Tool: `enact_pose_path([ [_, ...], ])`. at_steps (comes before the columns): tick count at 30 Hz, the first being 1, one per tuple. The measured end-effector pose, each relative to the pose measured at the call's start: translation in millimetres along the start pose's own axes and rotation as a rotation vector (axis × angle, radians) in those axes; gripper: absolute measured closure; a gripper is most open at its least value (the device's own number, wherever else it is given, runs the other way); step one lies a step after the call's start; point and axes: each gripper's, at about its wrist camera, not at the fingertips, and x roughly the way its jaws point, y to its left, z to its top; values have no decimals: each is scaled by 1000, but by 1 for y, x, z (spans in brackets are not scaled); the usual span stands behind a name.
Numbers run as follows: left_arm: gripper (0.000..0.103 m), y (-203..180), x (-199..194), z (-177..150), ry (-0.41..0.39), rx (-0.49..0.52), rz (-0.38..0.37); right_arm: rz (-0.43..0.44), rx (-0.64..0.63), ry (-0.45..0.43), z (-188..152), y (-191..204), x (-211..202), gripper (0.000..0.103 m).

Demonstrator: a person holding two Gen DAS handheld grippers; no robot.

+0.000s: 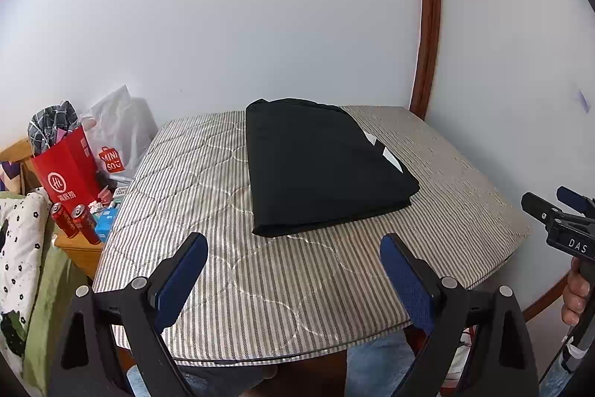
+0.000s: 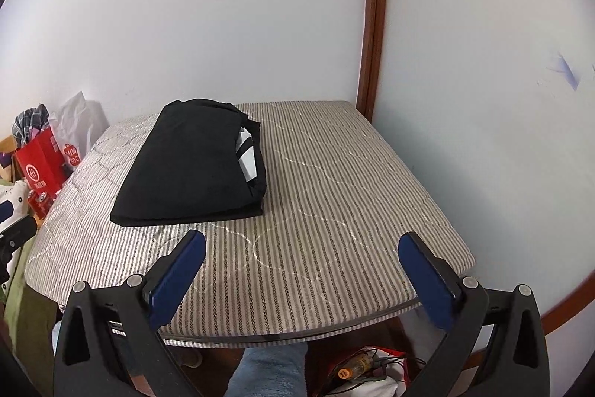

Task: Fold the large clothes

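A black garment (image 1: 319, 166) lies folded into a neat rectangle on the striped quilted table cover (image 1: 208, 196); a bit of white print shows at its right edge. It also shows in the right wrist view (image 2: 193, 170), on the cover (image 2: 334, 181). My left gripper (image 1: 293, 244) is open and empty, held back over the near edge of the table, short of the garment. My right gripper (image 2: 302, 242) is open and empty too, to the right of the garment. Its fingers (image 1: 546, 207) show at the right edge of the left wrist view.
A red paper bag (image 1: 67, 170), a white plastic bag (image 1: 119, 133) and two red cans (image 1: 74, 220) stand on a low wooden stand left of the table. White walls and a brown door frame (image 1: 427, 25) lie behind. Cables and tools (image 2: 364, 367) lie under the table.
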Motion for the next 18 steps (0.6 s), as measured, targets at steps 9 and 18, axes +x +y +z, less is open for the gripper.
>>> enact_pose_path([
  [9, 9, 1, -1, 1, 1, -1, 2, 0, -2, 2, -1, 2, 1, 1],
  [18, 9, 4, 0, 1, -1, -9, 10, 1, -7, 6, 0, 7, 2, 1],
])
